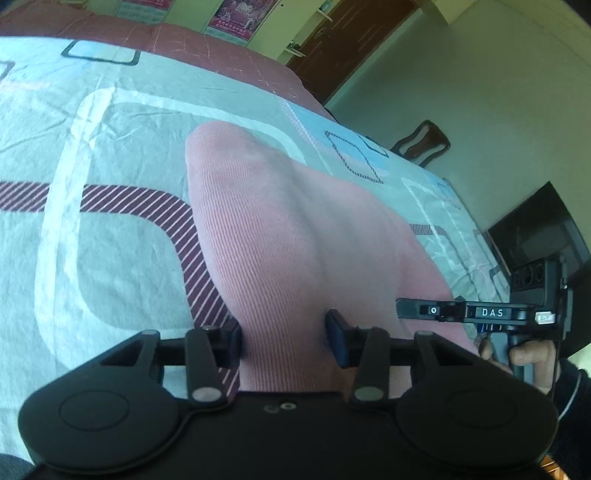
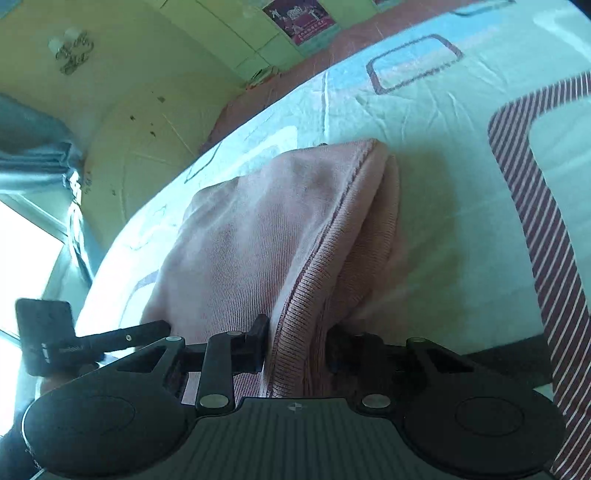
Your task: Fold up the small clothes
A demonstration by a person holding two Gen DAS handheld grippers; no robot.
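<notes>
A: Pink ribbed knit, one small garment (image 1: pixel 280 236), lifted off the bedsheet (image 1: pixel 110 140) at the near end. The sheet is pale with maroon striped bands and outlined squares, creased. Surroundings?

B: Beyond the bed's far edge: a dark wooden door (image 1: pixel 351 40), posters on the wall (image 1: pixel 236 18), a wooden chair (image 1: pixel 421 142) and a dark screen (image 1: pixel 543 229) at the right. From the right-hand camera: a grey curtain (image 2: pixel 33 147) beside a bright window (image 2: pixel 22 251). Nothing lies between the grippers and the cloth.

A: Orientation of the garment?

B: Long axis runs away from both cameras. Far end rests on the sheet; near end rises into the grippers. In the right wrist view a seamed hem edge (image 2: pixel 325 236) climbs toward the lens, and the cloth (image 2: pixel 258 229) is doubled over, two layers showing.

A: Tool state?

B: Left gripper (image 1: pixel 284 339): fingers partly closed, knit bunched between the pads, so it is clamped on the cloth. Right gripper (image 2: pixel 295 347): likewise, hem edge pinched between its fingers.

A: Pose?

B: Both tools side by side, held level at the near edge. The right one appears in the left view with bare fingers (image 1: pixel 528 354) wrapped on its handle; the left one's body (image 2: pixel 48 332) shows low left in the right view.
</notes>
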